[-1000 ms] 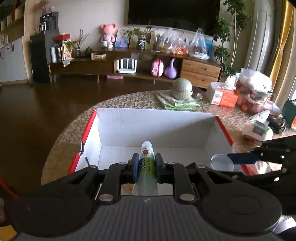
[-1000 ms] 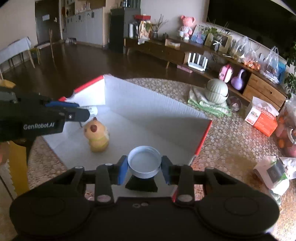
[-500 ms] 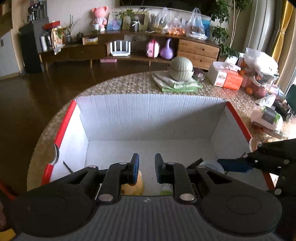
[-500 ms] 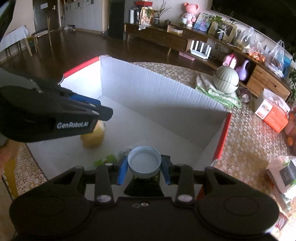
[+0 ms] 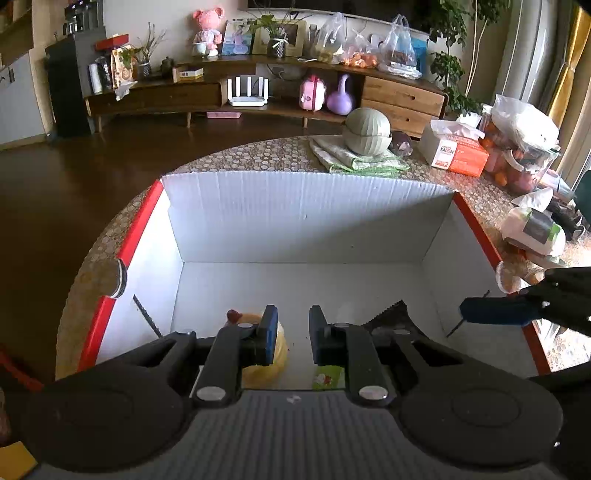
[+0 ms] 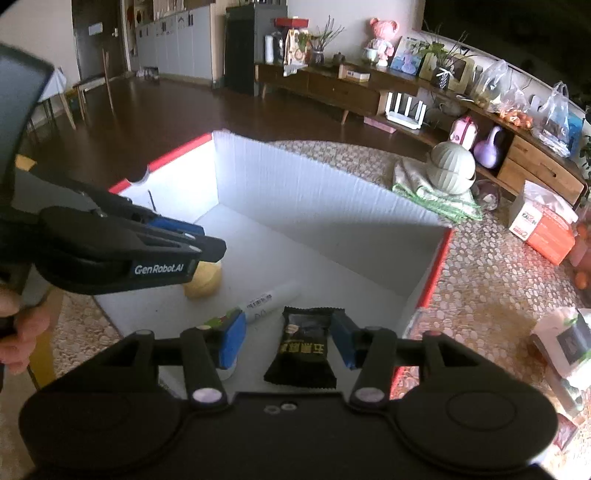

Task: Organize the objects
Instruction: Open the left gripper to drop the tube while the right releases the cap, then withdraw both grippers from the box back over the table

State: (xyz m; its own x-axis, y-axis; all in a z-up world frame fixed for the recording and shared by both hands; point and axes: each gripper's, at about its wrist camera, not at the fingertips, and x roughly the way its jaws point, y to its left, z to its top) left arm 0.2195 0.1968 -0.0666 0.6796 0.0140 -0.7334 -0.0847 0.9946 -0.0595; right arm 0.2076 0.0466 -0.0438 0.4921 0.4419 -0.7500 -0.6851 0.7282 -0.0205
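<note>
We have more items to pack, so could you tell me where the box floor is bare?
The far half of the box floor, along its back wall, is bare. The near end is crowded: yellow toy, bottle, black packet.

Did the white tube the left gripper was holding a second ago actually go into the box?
Yes. The left gripper is open and empty now; the white tube lies on the box floor, between the yellow toy and black snack packet.

A home living room: wooden sideboard (image 5: 402, 99), plush toy (image 5: 207, 31).
</note>
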